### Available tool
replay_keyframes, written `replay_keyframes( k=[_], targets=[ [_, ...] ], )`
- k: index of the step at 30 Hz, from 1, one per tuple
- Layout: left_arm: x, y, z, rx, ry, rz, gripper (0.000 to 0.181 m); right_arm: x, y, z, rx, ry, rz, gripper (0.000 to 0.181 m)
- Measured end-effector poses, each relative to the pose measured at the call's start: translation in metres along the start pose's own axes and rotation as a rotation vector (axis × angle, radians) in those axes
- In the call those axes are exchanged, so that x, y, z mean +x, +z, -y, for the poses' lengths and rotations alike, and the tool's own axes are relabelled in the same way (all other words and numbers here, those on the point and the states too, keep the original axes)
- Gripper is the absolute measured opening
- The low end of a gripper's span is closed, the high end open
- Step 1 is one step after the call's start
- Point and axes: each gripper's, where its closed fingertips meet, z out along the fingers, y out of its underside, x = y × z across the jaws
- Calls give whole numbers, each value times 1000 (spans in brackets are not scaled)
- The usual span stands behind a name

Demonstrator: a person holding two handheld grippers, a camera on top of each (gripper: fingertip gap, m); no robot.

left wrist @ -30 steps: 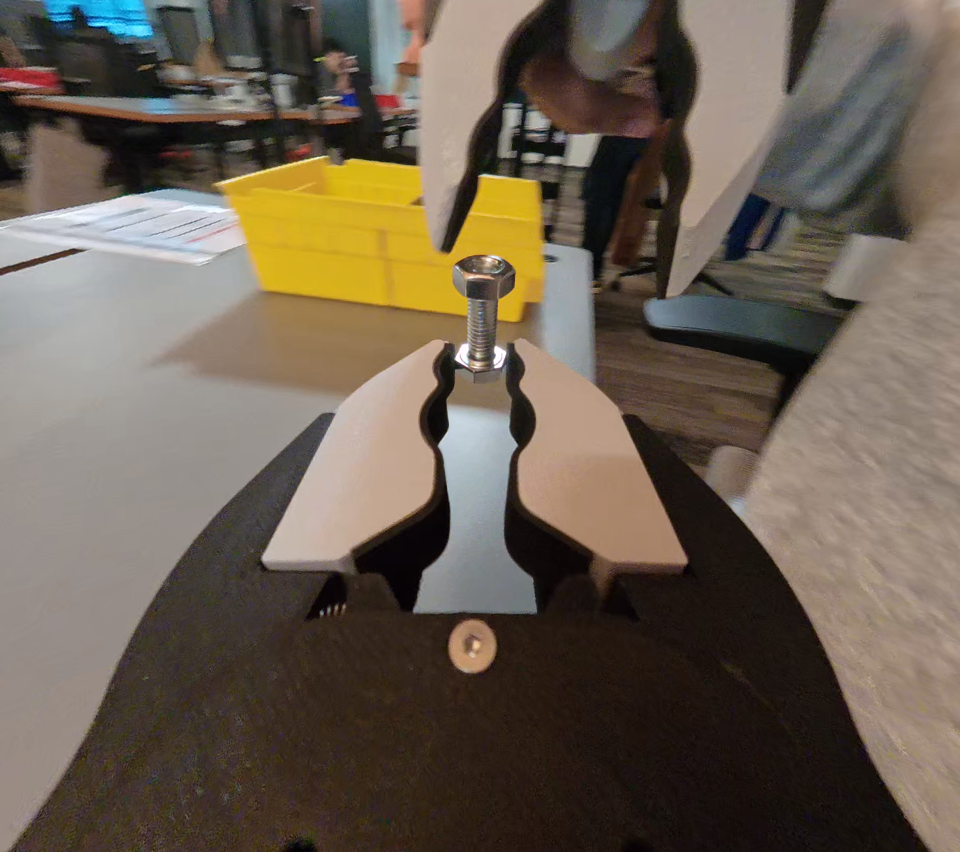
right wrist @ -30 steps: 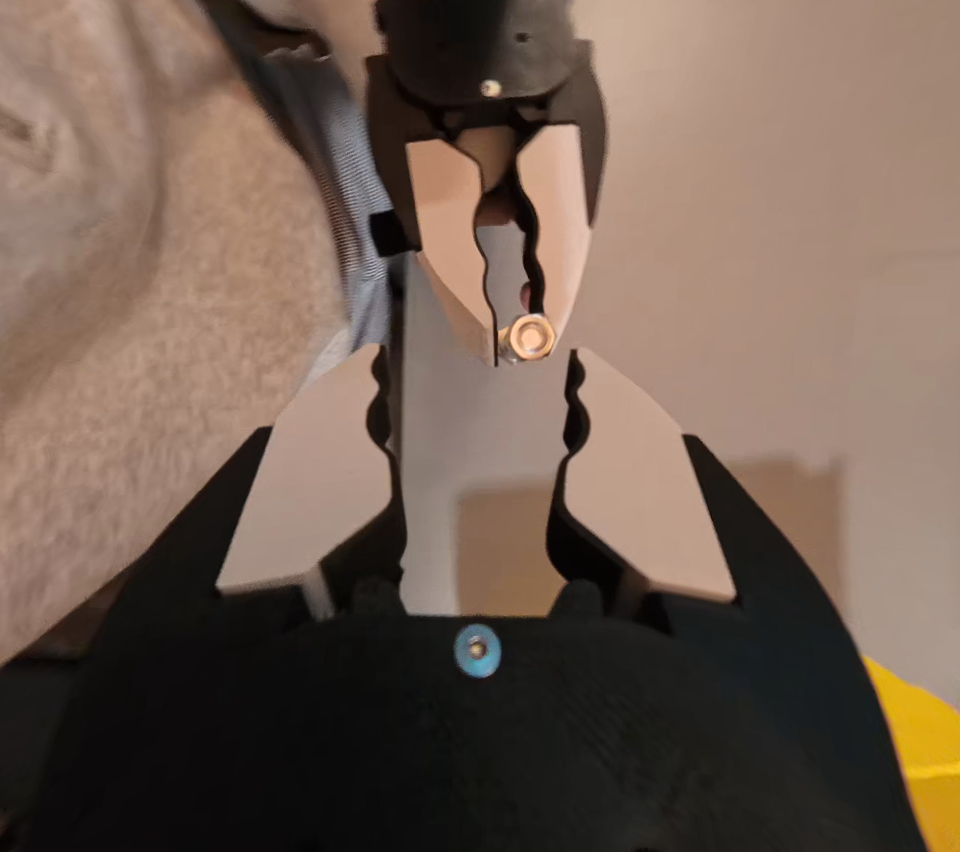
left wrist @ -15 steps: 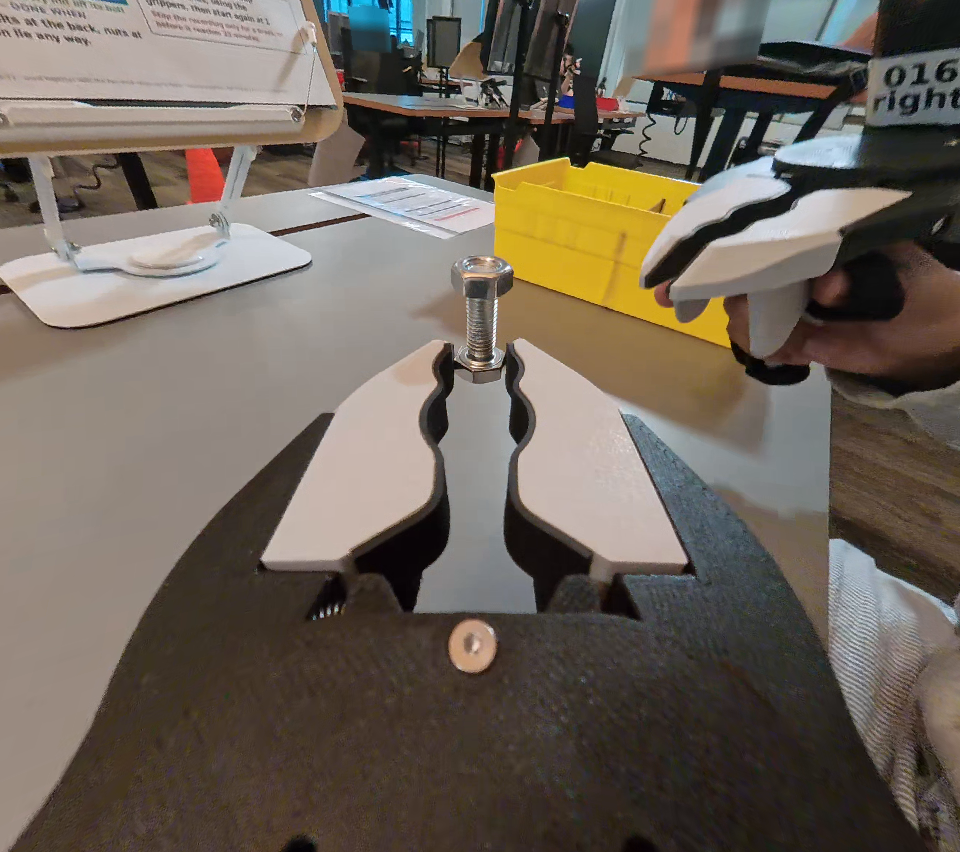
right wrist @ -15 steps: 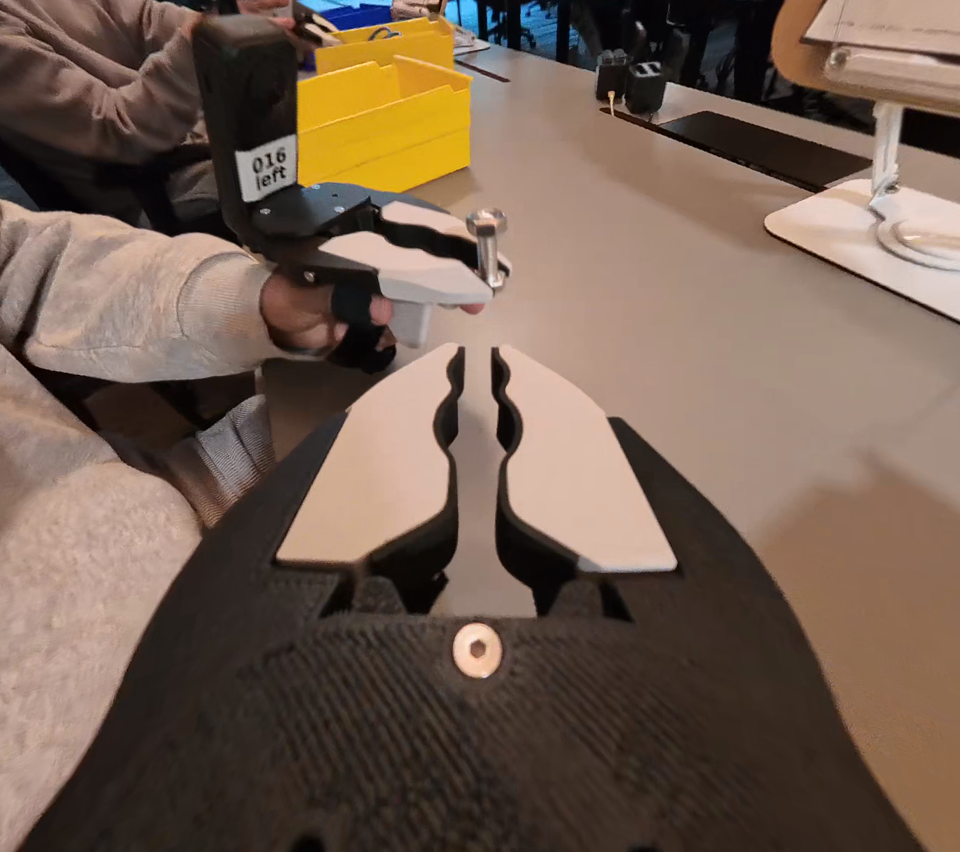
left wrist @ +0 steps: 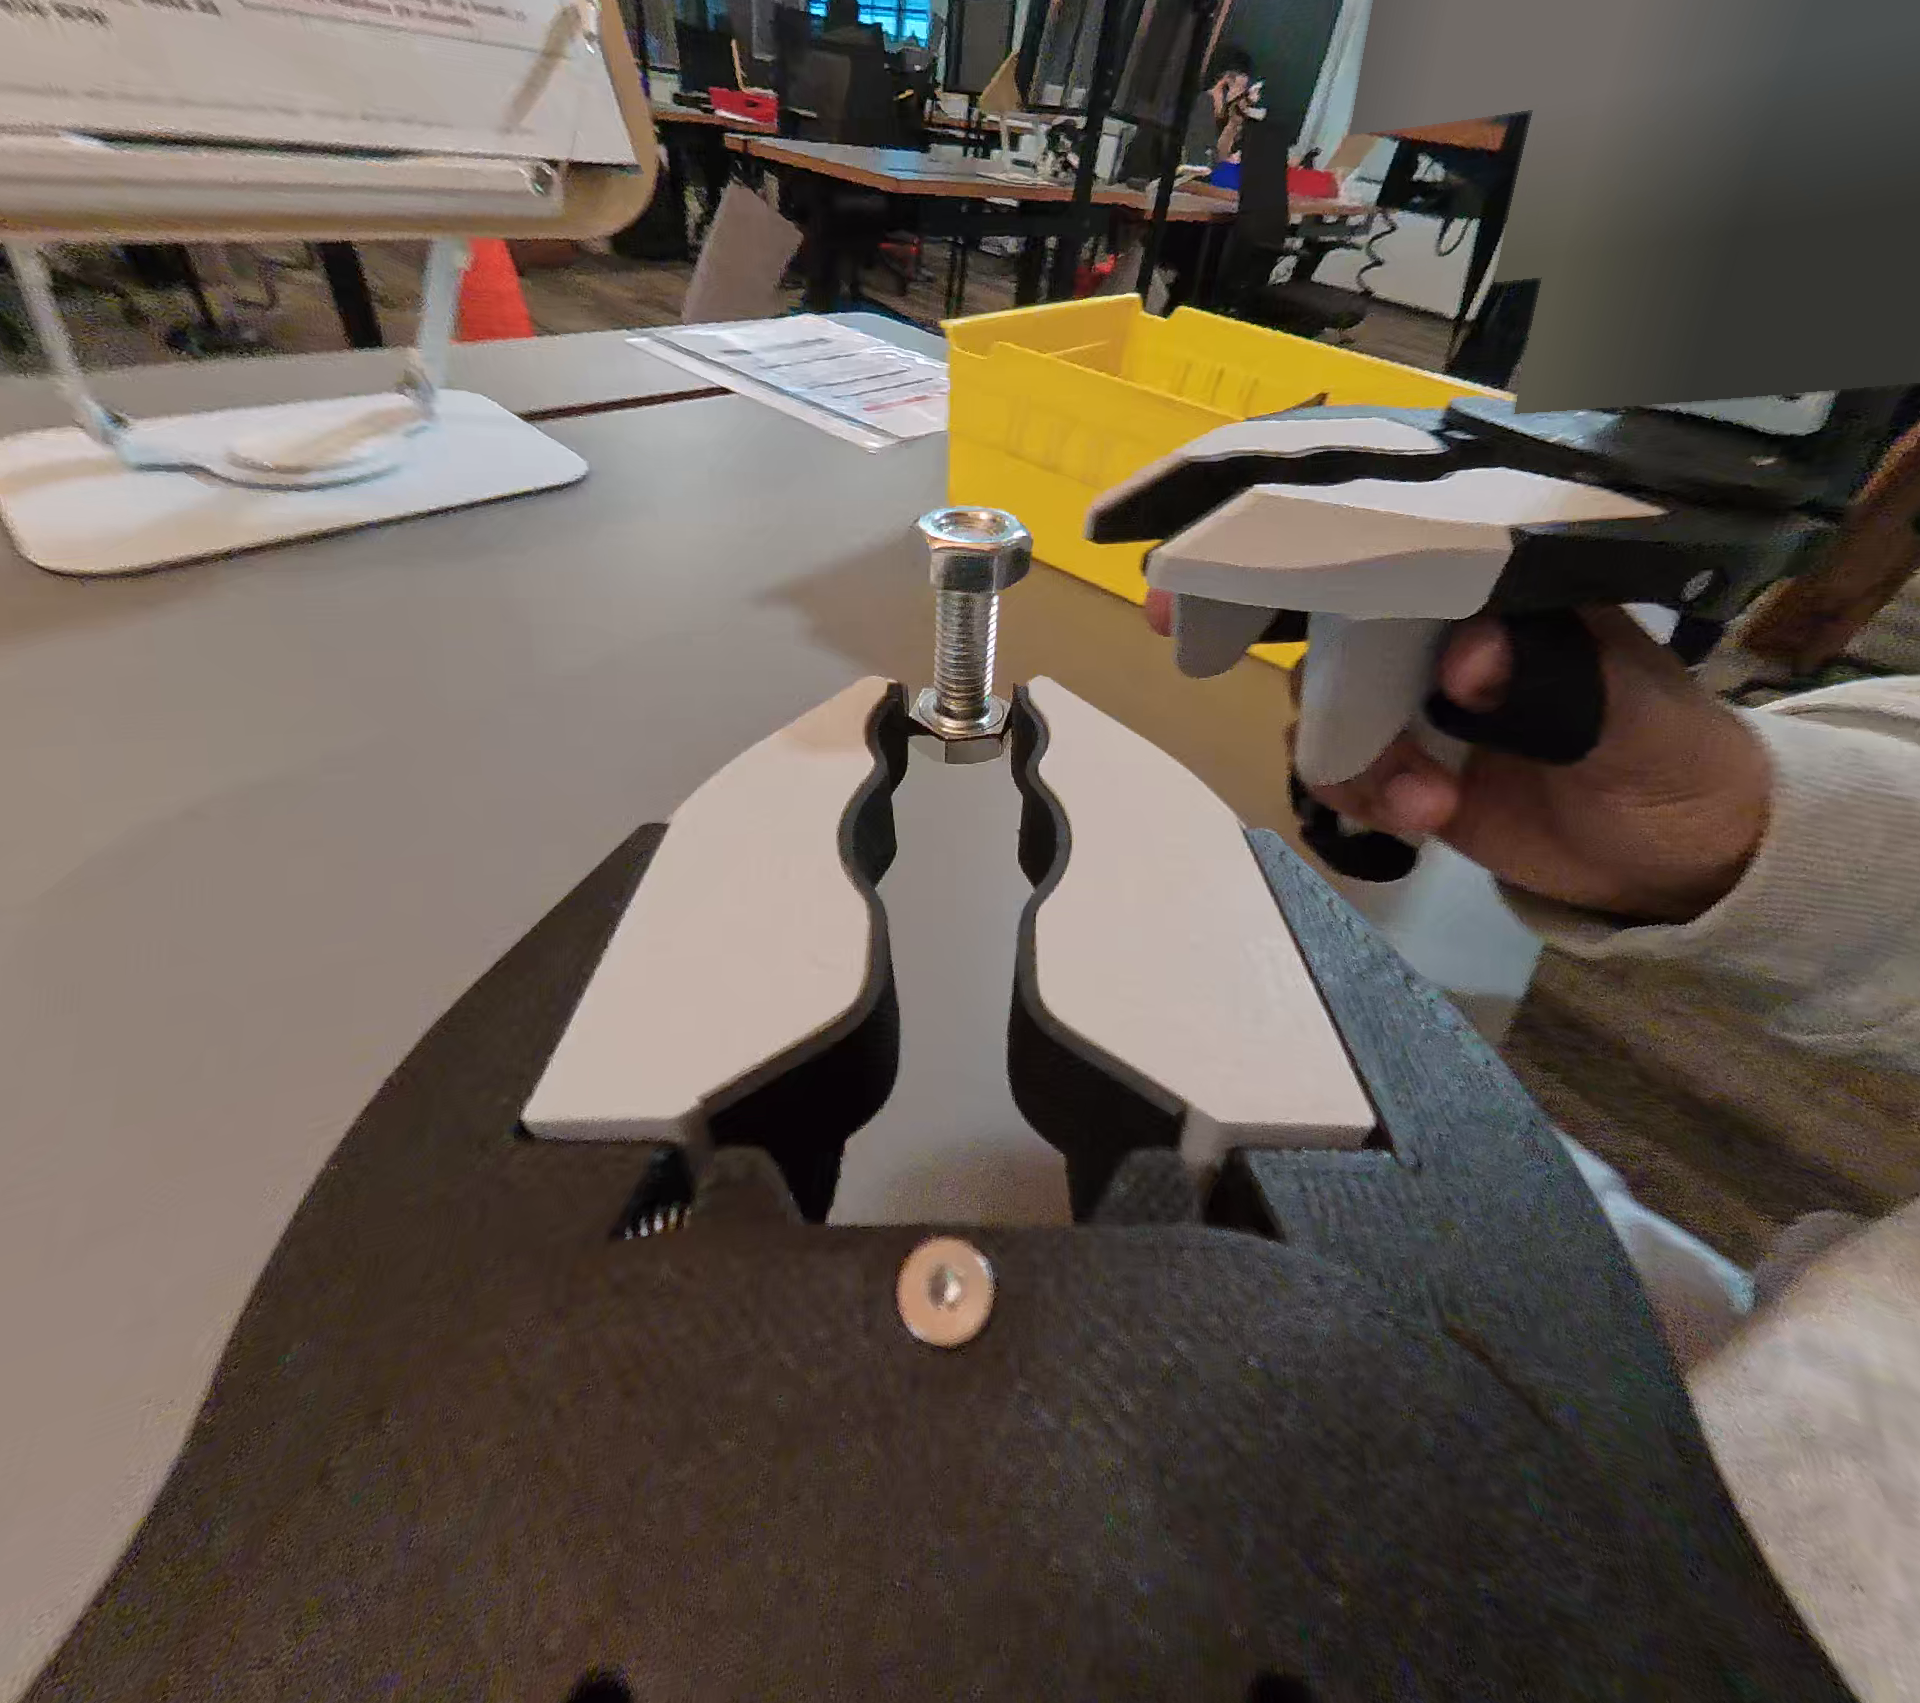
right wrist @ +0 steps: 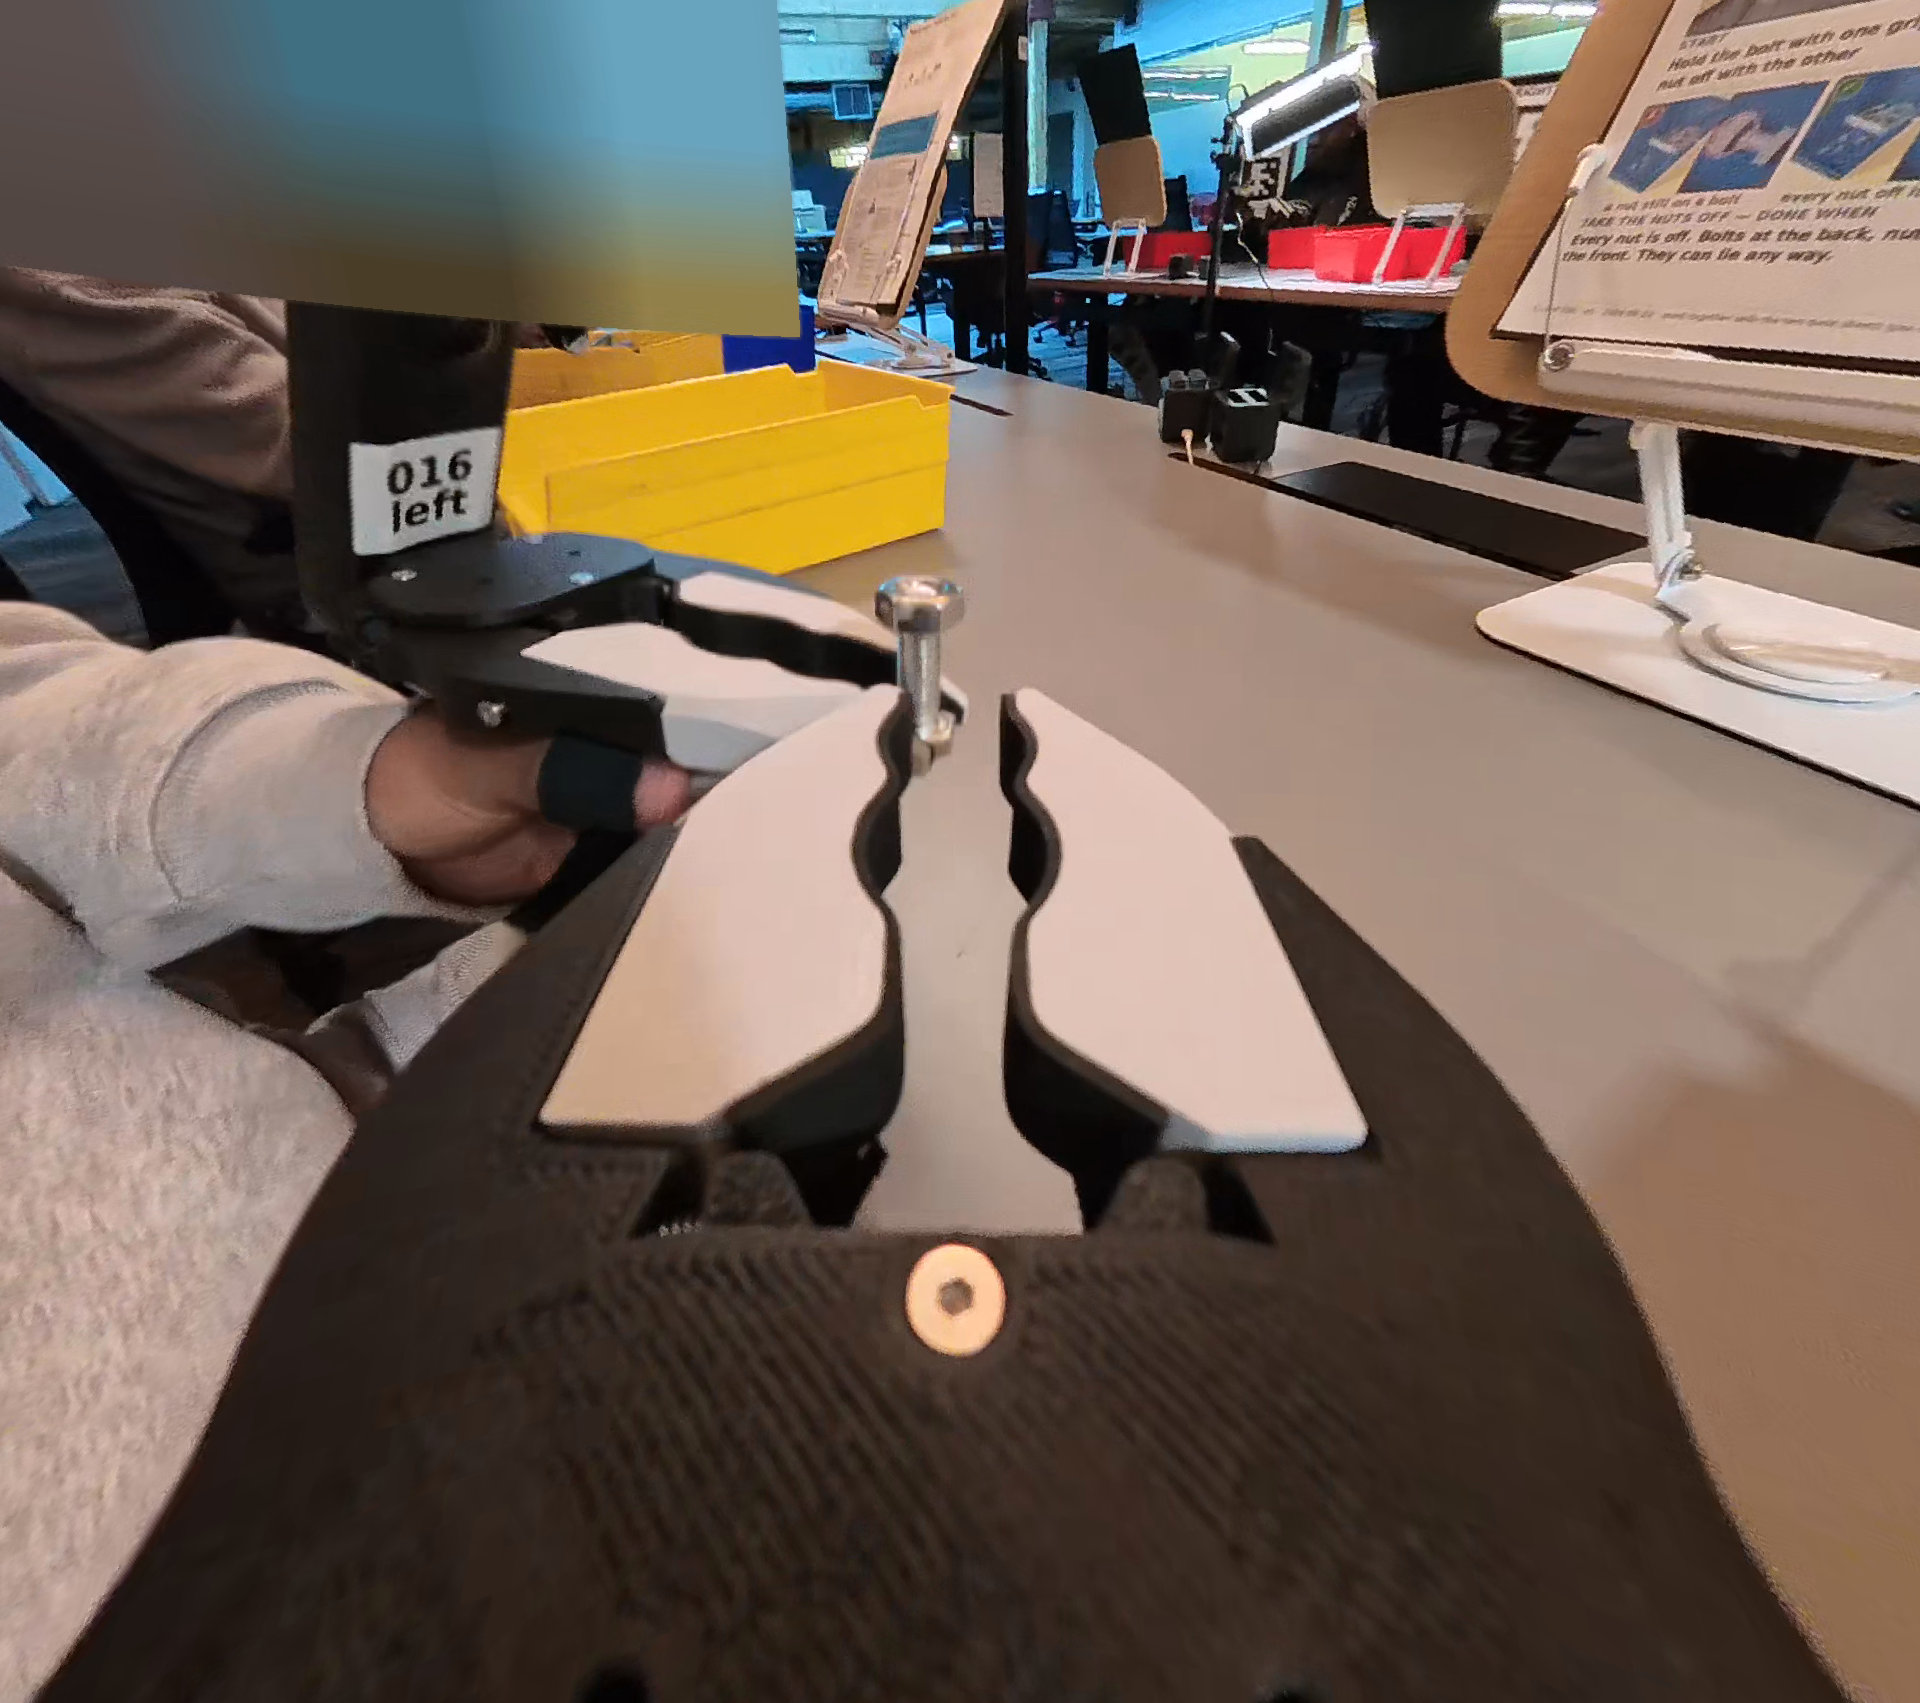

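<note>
My left gripper (left wrist: pixel 958 697) is shut on a steel nut (left wrist: pixel 958 723) at the lower end of a steel bolt (left wrist: pixel 966 614). The bolt stands upright with its hex head up, above a grey table (left wrist: pixel 364 770). My right gripper (right wrist: pixel 951 708) is empty, its jaws a narrow gap apart. It is level with the bolt (right wrist: pixel 923 666), which shows just beyond its left fingertip. In the left wrist view the right gripper (left wrist: pixel 1122 547) comes in from the right, its tips a short way from the bolt head. In the right wrist view the left gripper's fingers (right wrist: pixel 707 666) come in from the left.
A yellow bin (left wrist: pixel 1049 417) stands on the table behind the bolt; it also shows in the right wrist view (right wrist: pixel 727 458). A document stand with a printed sheet (left wrist: pixel 260 448) is at the far left. A paper sheet (left wrist: pixel 810 375) lies beside the bin. Hands and grey sleeves (left wrist: pixel 1558 780) hold both grippers. My two grippers' fingertips are within a few centimetres of each other.
The right gripper swung from above the bolt, wide open and pointing down, to level beside it, jaws nearly closed, and has moved nearer. The left gripper kept its hold on the nut.
</note>
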Motion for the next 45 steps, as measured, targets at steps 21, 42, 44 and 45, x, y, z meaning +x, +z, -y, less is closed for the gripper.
replay_keyframes(
  k=[21, 42, 44, 45],
  targets=[
    [20, -1, -18, -34, -107, -121, 19, -16, 14, -7, -56, -104, -34, 28],
    [66, -5, -16, -40, -90, -519, 19, -34, -14, -5, -7, 87, 295, 17],
    [67, -6, -15, -35, -103, -557, 19, -35, -15, -4, -8, 77, 297, 18],
    [68, -6, -14, -32, -108, -571, 19, -35, -16, -4, -8, 71, 295, 18]
  ],
)
